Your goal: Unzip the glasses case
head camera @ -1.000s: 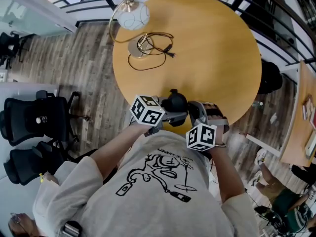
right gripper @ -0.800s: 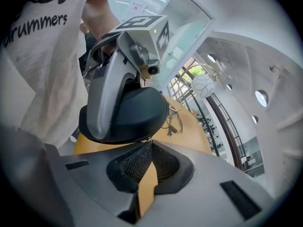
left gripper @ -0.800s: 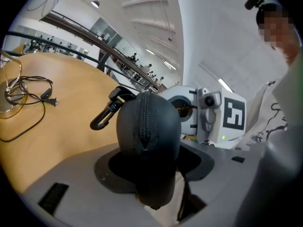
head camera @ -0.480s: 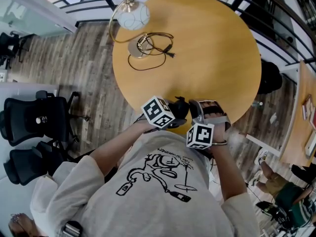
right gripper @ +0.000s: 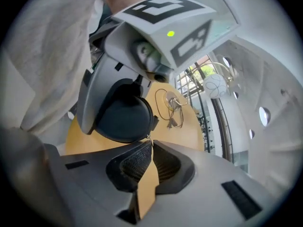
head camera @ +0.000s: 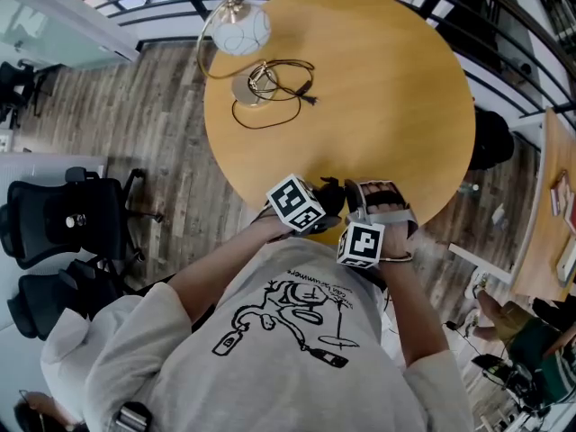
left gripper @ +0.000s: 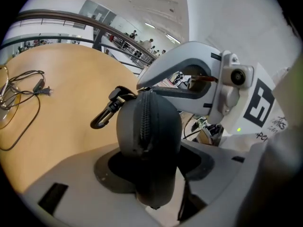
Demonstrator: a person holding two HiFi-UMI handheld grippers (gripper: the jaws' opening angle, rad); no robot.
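Two grippers met over the near edge of the round table (head camera: 387, 88), with the black glasses case (left gripper: 149, 136) between them. The left gripper (left gripper: 150, 171) had its fingers spread wide and clamped on the case's two shell halves. It held the case on end, so the zipper (left gripper: 145, 119) faced back along the fingers and a carabiner clip (left gripper: 105, 115) stuck out near the top. The right gripper (right gripper: 149, 143) had its fingers pressed fully together at the case's rim, apparently pinching the small zipper pull (right gripper: 148, 137), though the tab was too small to be sure of.

The step in hand looked like the start of the pull. To do it well, the left gripper would need to hold the case steady without crushing the shell. The right would need to draw the pull along the curve of the seam, following the rim rather than tugging straight outward, since a thin tab slips easily out of a pinch. Turning the case as the slider rounds the end should help.

Little stood in the way. A globe lamp (head camera: 241, 30) and its looped cord (head camera: 270, 115) sat near the far left edge of the table, well apart from the grippers. Office chairs (head camera: 63, 223) stood on the wood floor to the left. The clip, just beside the zipper's end, could snag the right fingers.
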